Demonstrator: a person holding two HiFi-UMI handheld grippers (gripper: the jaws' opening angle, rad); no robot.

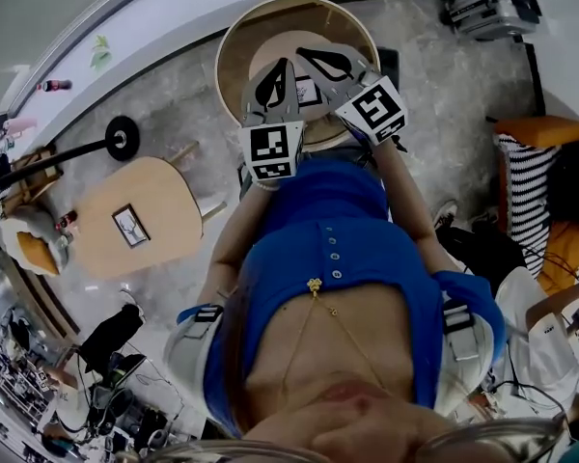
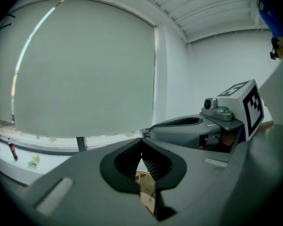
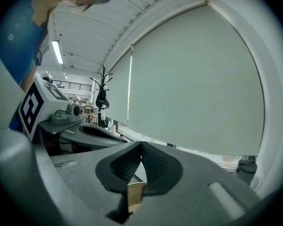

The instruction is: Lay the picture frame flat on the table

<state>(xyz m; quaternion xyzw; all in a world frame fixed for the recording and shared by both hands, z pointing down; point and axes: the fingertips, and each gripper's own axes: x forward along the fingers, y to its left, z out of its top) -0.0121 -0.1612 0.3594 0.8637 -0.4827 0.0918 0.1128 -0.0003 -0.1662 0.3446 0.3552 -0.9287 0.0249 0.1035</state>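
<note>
Both grippers hover side by side over a round wooden table in the head view. My left gripper and my right gripper each have jaw tips that meet, with nothing between them. Between their bodies shows a small white-edged picture frame, partly hidden; whether it stands or lies I cannot tell. In the left gripper view my left gripper is shut and points at a window blind; wood shows below. My right gripper is likewise shut.
A second framed picture lies on a smaller oval side table at left. A black lamp base stands beside it. A grey case and a striped bag sit on the floor at right. A coat stand is far off.
</note>
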